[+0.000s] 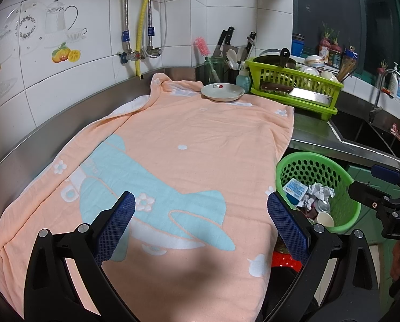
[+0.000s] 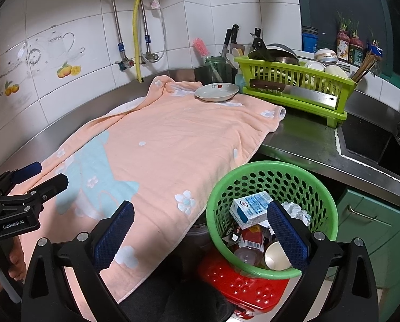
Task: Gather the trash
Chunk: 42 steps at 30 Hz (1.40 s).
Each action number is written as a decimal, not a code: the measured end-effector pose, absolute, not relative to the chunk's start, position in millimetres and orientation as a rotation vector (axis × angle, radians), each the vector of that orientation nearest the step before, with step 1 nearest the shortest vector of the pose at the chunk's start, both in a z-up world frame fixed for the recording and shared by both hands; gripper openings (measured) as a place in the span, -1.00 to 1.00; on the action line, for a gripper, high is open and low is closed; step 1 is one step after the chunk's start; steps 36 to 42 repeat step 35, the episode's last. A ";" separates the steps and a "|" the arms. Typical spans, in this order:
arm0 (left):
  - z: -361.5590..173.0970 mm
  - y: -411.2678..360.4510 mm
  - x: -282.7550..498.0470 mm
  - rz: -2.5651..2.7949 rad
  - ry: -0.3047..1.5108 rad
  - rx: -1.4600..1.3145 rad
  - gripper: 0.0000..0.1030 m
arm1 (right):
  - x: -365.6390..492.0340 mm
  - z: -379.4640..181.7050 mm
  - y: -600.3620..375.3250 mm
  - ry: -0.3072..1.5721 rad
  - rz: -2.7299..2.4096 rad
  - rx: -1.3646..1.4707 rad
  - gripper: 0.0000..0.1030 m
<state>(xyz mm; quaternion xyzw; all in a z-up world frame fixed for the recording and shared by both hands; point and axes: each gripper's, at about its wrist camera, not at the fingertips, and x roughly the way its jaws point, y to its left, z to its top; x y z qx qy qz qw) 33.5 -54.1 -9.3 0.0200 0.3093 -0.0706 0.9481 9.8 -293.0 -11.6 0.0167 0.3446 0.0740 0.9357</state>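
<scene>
A green perforated basket (image 2: 253, 177) stands on a red stool (image 2: 242, 287) beside the counter. It holds a blue-white carton (image 2: 249, 206), crumpled paper (image 2: 296, 210), a paper cup (image 2: 276, 255) and wrappers. The basket also shows in the left wrist view (image 1: 318, 161). My left gripper (image 1: 201, 225) is open and empty above the peach towel (image 1: 173, 147). My right gripper (image 2: 200, 228) is open and empty, between the towel's edge and the basket. The left gripper shows at the left of the right wrist view (image 2: 39, 177).
A white dish (image 1: 222, 91) sits at the towel's far end. A lime dish rack (image 1: 293, 86) with a cleaver (image 1: 301, 94) stands right of it. Knives and a brush stand in the corner. The sink (image 2: 374, 139) lies at the right.
</scene>
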 end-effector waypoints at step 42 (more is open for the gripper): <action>-8.0 -51.4 34.3 -0.126 0.619 0.049 0.89 | 10.7 -11.3 -293.4 0.703 0.163 0.032 0.86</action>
